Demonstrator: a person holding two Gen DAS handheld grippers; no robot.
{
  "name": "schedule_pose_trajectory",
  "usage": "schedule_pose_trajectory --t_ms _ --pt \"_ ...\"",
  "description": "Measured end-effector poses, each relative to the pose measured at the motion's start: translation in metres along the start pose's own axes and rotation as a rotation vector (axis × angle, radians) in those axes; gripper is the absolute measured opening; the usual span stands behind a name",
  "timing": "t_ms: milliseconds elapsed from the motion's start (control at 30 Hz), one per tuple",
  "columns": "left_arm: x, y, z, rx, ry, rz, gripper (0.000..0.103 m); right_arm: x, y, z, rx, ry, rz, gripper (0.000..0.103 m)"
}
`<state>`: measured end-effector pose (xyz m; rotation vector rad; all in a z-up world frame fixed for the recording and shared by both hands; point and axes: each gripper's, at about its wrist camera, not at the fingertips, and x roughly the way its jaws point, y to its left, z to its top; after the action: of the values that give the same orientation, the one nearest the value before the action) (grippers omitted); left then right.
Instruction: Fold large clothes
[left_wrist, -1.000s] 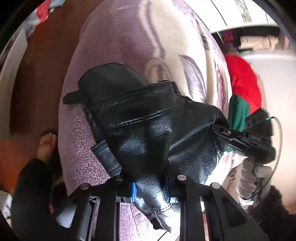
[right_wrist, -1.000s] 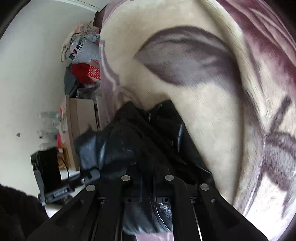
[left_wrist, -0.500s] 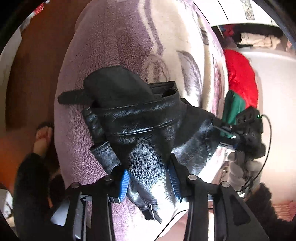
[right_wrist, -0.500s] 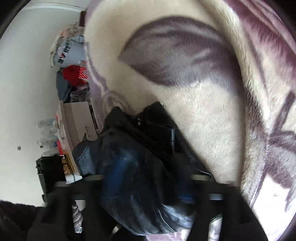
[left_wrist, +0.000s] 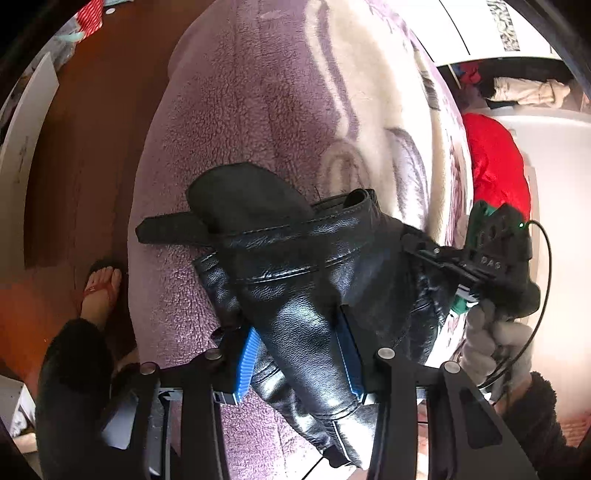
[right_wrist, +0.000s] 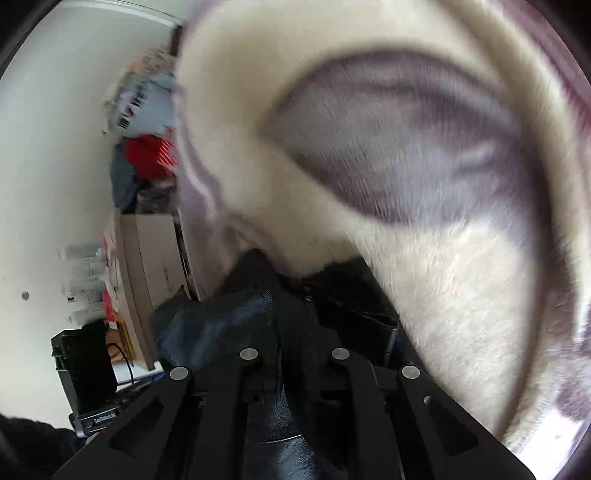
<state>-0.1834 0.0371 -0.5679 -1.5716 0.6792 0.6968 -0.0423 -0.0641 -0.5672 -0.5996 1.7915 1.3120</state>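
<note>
jacket: black leather jacket (left_wrist: 314, 273) bunched on the fleece blanket (left_wrist: 229, 122) | left gripper (left_wrist: 297, 354): jaws wide, leather between the blue pads, not pinched | right gripper (right_wrist: 295, 347): clamps the jacket's far edge | long axis: runs from left gripper toward right gripper
</note>
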Motion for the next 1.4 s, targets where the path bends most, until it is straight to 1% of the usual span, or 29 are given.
schedule_pose_trajectory --t_ms 33,67,100,133,167,200,267,300,333,433,467,500,533,567,600,667,700,767,833,867,900,967,1000,1067,1133,1233,1300,1367,1400 --pt "-0.001 -0.003 0.000 0.007 0.006 -0.002 0.038 -0.003 0.003 0.000 0.001 0.001 0.003 0.011" --pt "-0.002 -0.007 -0.002 0.020 0.020 0.008 0.038 -0.010 0.004 -0.002 0.005 0.007 0.001 0.019" --pt "-0.003 -0.009 -0.004 0.028 0.033 0.005 0.038 -0.019 0.004 -0.005 0.012 0.008 -0.005 0.034" --pt "-0.005 -0.011 -0.009 0.032 0.040 0.000 0.038 -0.032 0.003 -0.011 0.012 -0.003 -0.006 0.044" --pt "-0.006 -0.013 -0.012 0.037 0.047 0.003 0.039 -0.043 -0.001 -0.016 0.009 -0.026 -0.012 0.060" --pt "-0.008 -0.015 -0.015 0.038 0.056 0.011 0.039 -0.059 -0.005 -0.024 0.008 -0.059 -0.034 0.072" --pt "-0.015 -0.013 -0.022 0.029 0.069 0.009 0.045 -0.079 -0.015 -0.036 0.036 -0.089 -0.063 0.073" --pt "-0.017 -0.013 -0.024 0.022 0.068 0.012 0.053 -0.089 -0.024 -0.044 0.065 -0.096 -0.075 0.073" --pt "-0.019 -0.014 -0.026 0.012 0.065 0.011 0.056 -0.106 -0.038 -0.053 0.087 -0.110 -0.087 0.073" --pt "-0.018 -0.018 -0.029 0.019 0.069 0.016 0.056 -0.126 -0.047 -0.075 0.114 -0.165 -0.072 0.073" --pt "-0.014 -0.019 -0.030 0.027 0.076 0.021 0.056 -0.133 -0.049 -0.084 0.115 -0.183 -0.053 0.071" --pt "-0.007 -0.021 -0.031 0.036 0.086 0.034 0.056 -0.135 -0.049 -0.091 0.095 -0.192 -0.026 0.062" --pt "-0.004 -0.021 -0.031 0.039 0.090 0.043 0.056 -0.131 -0.049 -0.096 0.072 -0.172 -0.015 0.056" --pt "0.002 -0.021 -0.032 0.044 0.094 0.057 0.056 -0.123 -0.049 -0.097 0.056 -0.142 -0.010 0.044" --pt "0.007 -0.021 -0.032 0.047 0.098 0.069 0.056 -0.113 -0.049 -0.097 0.044 -0.118 -0.043 0.035" --pt "0.019 -0.017 -0.033 0.046 0.117 0.077 0.056 -0.092 -0.061 -0.089 0.093 -0.124 -0.125 0.030" --pt "0.022 -0.015 -0.032 0.040 0.112 0.067 0.058 -0.080 -0.070 -0.082 0.137 -0.122 -0.133 0.026" --pt "0.023 -0.013 -0.029 0.033 0.115 0.058 0.058 -0.057 -0.087 -0.071 0.223 -0.111 -0.140 0.026" --pt "0.020 -0.013 -0.026 0.028 0.121 0.055 0.058 -0.042 -0.086 -0.065 0.211 -0.104 -0.177 0.026" --pt "0.017 -0.014 -0.025 0.030 0.125 0.050 0.058 -0.040 -0.081 -0.063 0.191 -0.101 -0.206 0.026" --pt "0.012 -0.015 -0.024 0.032 0.125 0.045 0.057 -0.044 -0.080 -0.063 0.195 -0.101 -0.206 0.026" --pt "0.002 -0.014 -0.025 0.030 0.103 0.028 0.056 -0.061 -0.083 -0.072 0.238 -0.116 -0.160 0.029" --pt "-0.005 -0.012 -0.024 0.023 0.092 0.014 0.056 -0.073 -0.086 -0.080 0.269 -0.137 -0.134 0.046" --pt "-0.010 -0.004 -0.025 0.007 0.080 0.002 0.058 -0.094 -0.096 -0.100 0.337 -0.189 -0.080 0.071" --pt "-0.008 0.006 -0.026 -0.018 0.077 0.000 0.064 -0.116 -0.112 -0.136 0.430 -0.254 0.000 0.075" --pt "0.006 0.020 -0.027 -0.072 0.080 -0.049 0.068 -0.122 -0.134 -0.184 0.528 -0.288 0.062 0.084" --pt "0.020 0.025 -0.024 -0.100 0.086 -0.105 0.069 -0.105 -0.147 -0.222 0.598 -0.288 0.134 0.086" --pt "0.032 0.028 -0.023 -0.119 0.087 -0.123 0.077 -0.084 -0.159 -0.244 0.632 -0.272 0.225 0.086" --pt "0.036 0.030 -0.023 -0.127 0.086 -0.132 0.079 -0.067 -0.165 -0.255 0.652 -0.265 0.296 0.086"
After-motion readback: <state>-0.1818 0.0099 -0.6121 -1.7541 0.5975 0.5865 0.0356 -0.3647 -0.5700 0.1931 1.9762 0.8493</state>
